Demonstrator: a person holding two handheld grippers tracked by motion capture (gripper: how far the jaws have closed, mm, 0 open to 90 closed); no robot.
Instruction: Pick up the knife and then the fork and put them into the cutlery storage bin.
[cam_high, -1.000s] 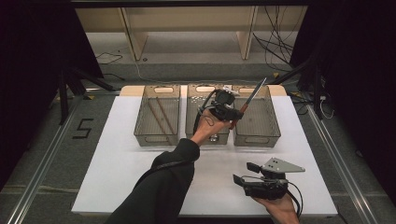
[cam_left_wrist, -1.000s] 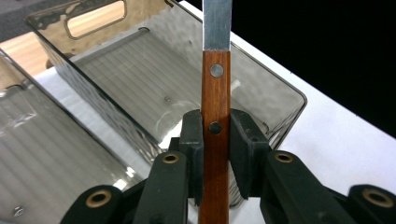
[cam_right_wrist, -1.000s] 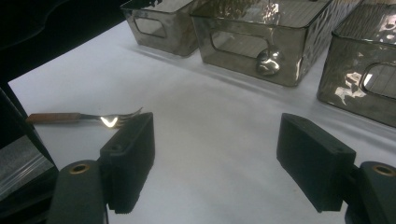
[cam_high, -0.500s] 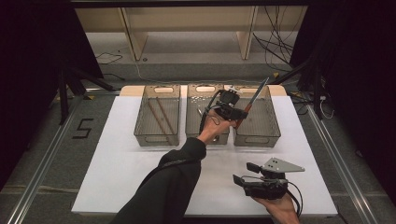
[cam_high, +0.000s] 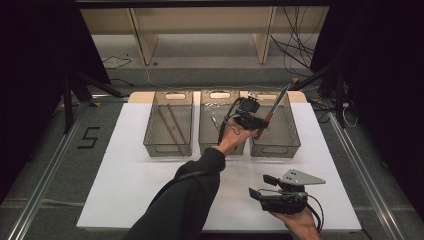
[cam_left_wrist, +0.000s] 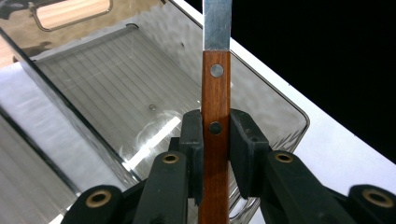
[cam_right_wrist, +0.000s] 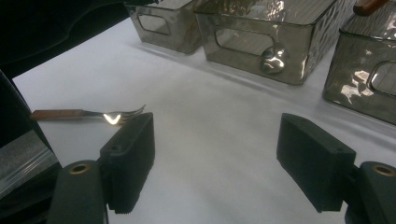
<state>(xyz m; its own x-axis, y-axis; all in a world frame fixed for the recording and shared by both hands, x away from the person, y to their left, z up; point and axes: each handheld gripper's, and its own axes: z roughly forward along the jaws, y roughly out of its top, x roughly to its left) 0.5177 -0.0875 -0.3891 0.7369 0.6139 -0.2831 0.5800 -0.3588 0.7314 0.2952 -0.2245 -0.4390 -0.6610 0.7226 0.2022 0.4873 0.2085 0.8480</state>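
Observation:
A knife with a brown wooden handle and steel blade is clamped by its handle in my left gripper, blade pointing up and away. The gripper holds it above the right-hand smoky clear bin, whose ribbed floor lies bare beneath. My right gripper rests low near the table's front edge, jaws wide open with nothing between them. A wooden-handled fork lies flat on the white table just beyond its left jaw.
Three smoky bins stand in a row at the back of the white table. The left bin holds two long brown sticks; the middle bin holds metal cutlery. The person's dark sleeve crosses the table's centre.
The left gripper has shifted slightly to the right with the knife, still over the right bin. The right gripper has stayed put.

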